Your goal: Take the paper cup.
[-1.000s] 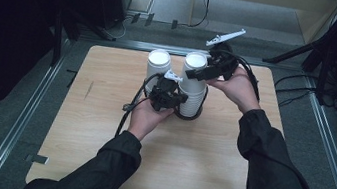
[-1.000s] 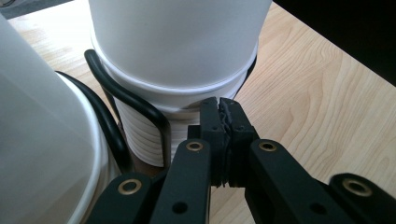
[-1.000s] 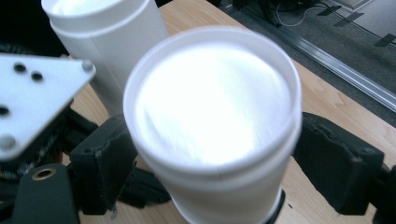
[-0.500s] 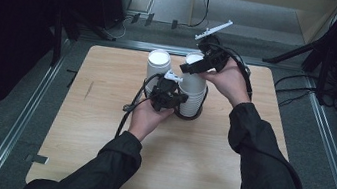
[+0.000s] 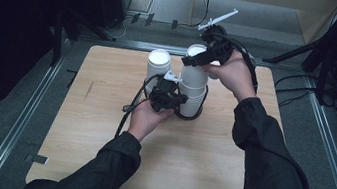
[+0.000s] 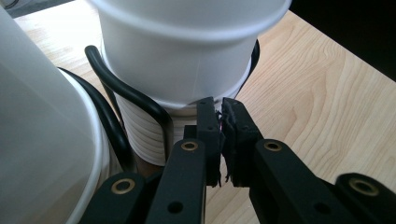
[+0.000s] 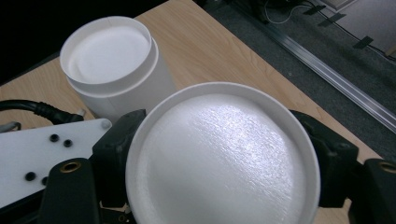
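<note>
On the wooden table [image 5: 100, 130], the right gripper [image 5: 206, 54] clasps the top cup [image 7: 224, 158] (upside down), while the left gripper [image 5: 171, 99] fingers pinch the stack [image 6: 154, 135].

Second cup stack [image 5: 158, 65] crowds left — near table [image 5: 196, 164] open

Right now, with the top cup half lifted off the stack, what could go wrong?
1. The right gripper grips the upside-down top cup by its sides; squeezing could crush it, or a nested cup could lift with it.
2. The left gripper, jaws shut, only presses against the stack in its black wire holder; the stack could tip.
3. The second cup stack stands close and could get knocked.
</note>
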Motion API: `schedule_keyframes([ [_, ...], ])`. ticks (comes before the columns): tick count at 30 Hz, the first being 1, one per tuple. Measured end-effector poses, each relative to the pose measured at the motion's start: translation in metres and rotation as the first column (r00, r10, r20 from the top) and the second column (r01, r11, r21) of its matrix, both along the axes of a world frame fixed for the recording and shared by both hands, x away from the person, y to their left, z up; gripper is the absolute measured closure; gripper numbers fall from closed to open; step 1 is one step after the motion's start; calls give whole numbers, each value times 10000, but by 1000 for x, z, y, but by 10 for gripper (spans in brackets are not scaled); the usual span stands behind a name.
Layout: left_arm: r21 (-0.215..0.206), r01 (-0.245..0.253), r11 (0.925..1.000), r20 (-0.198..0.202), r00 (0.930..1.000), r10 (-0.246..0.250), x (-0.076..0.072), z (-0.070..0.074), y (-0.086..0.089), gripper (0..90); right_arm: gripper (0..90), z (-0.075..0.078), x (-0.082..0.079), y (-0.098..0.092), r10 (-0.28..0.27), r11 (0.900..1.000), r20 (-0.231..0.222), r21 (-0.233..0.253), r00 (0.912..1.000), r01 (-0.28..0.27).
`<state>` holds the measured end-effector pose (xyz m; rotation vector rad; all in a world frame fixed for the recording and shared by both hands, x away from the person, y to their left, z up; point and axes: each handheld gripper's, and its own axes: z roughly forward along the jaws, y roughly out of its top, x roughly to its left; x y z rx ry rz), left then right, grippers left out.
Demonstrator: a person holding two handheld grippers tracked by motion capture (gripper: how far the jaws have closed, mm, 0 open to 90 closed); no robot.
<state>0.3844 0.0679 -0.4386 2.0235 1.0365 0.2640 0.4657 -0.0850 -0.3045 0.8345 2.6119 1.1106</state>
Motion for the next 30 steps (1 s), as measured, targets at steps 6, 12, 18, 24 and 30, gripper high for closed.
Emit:
schedule_keyframes([
  [6,2,151,9999,4,9999,-151,0,0,0,846,255,22,-5,-5,-65,9998,102,182,9999,63],
  [12,-303,322,9990,-150,9994,-327,-2,3,0,830,255,43,-15,-11,-151,9995,444,274,9989,139],
  [18,-274,438,9987,-205,9988,-444,-2,4,3,800,255,64,-27,-22,-111,9994,698,332,9975,88],
  [24,-414,1150,9925,-199,9931,-1159,-9,11,9,714,255,71,-50,-35,267,9989,786,374,9965,-297],
  [30,-470,1726,9839,-350,9841,-1743,-13,14,15,596,255,67,-64,-50,360,9979,637,508,9973,-392],
])
